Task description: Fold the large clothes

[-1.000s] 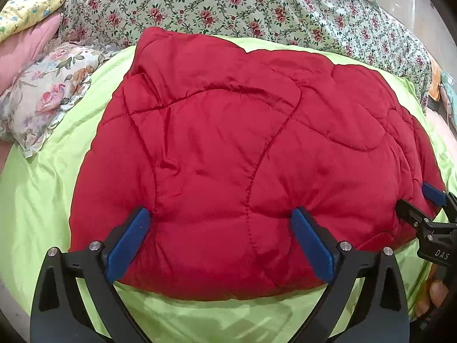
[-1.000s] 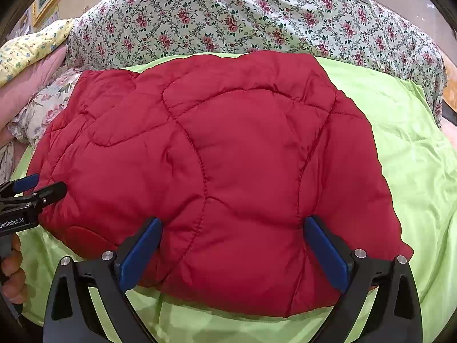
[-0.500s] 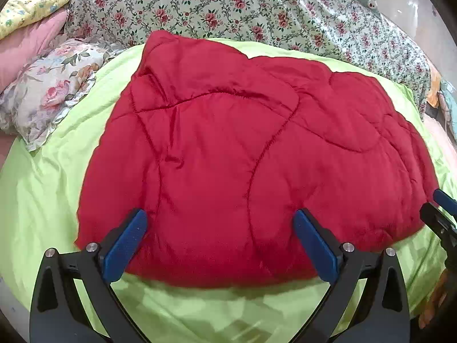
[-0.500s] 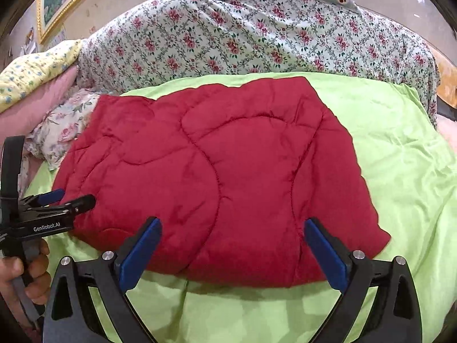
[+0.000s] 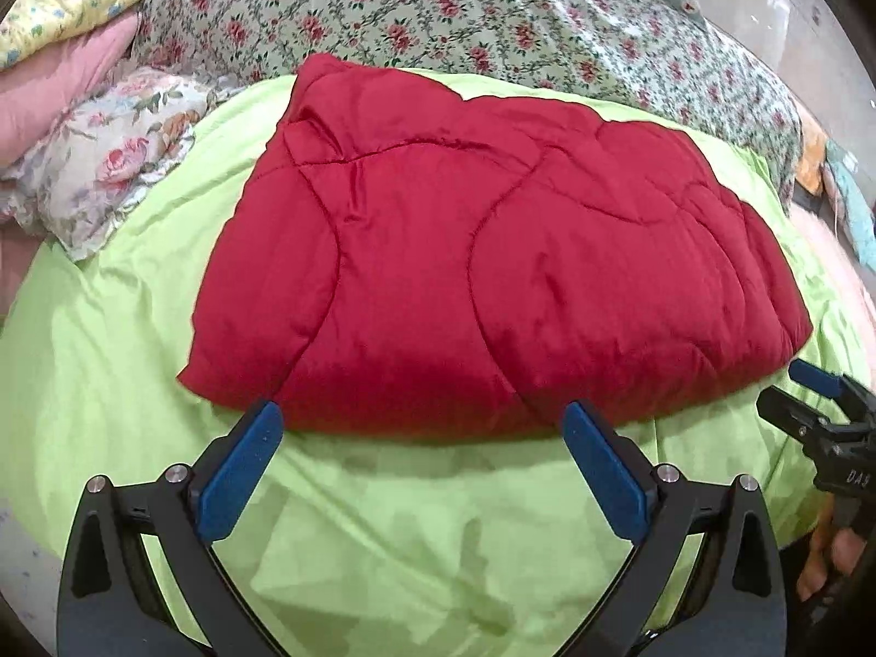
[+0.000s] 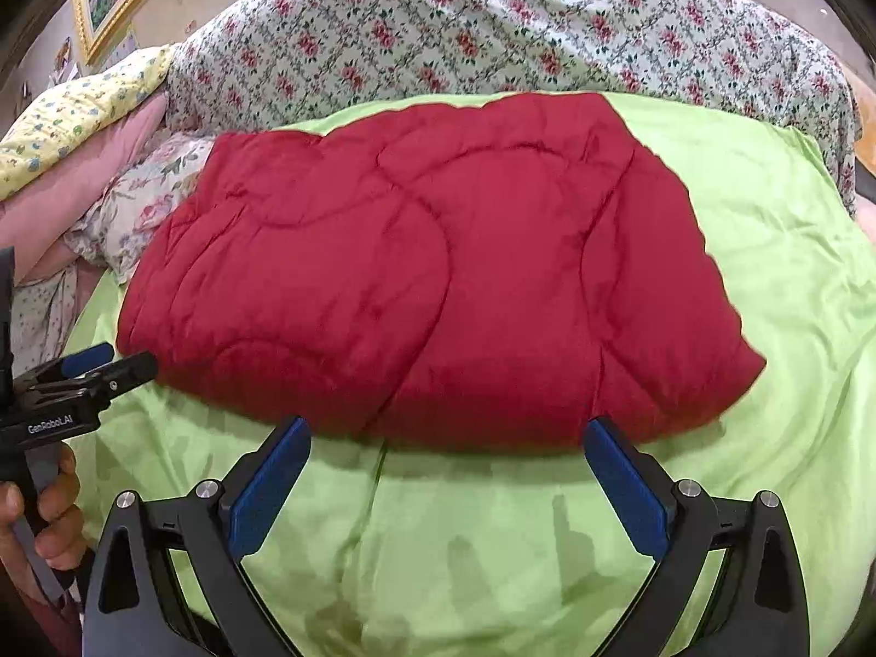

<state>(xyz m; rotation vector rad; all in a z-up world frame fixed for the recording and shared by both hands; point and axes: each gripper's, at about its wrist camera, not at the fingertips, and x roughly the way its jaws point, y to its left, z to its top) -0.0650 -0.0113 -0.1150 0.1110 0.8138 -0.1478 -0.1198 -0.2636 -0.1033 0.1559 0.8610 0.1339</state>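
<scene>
A red quilted padded garment (image 5: 482, 268) (image 6: 438, 284) lies folded into a thick flat bundle on a lime green sheet (image 5: 383, 525) (image 6: 493, 536). My left gripper (image 5: 421, 427) hovers just short of the bundle's near edge, open, nothing between its blue pads. My right gripper (image 6: 446, 438) is likewise open and empty, at the near edge further right. The right gripper also shows at the far right of the left wrist view (image 5: 805, 394), the left gripper at the far left of the right wrist view (image 6: 104, 364), each held by a hand.
A floral green-and-pink quilt (image 5: 438, 11) (image 6: 493, 27) rises behind the bundle. A rose-print pillow (image 5: 109, 164) and a pink pillow (image 5: 49, 98) lie at the left. A yellow pillow (image 6: 65, 115) and a gold picture frame (image 6: 109, 5) sit at the back left.
Both grippers have drawn back from the red bundle toward the near side of the bed. Their pads were over its edge before and now stand off it, still open.
</scene>
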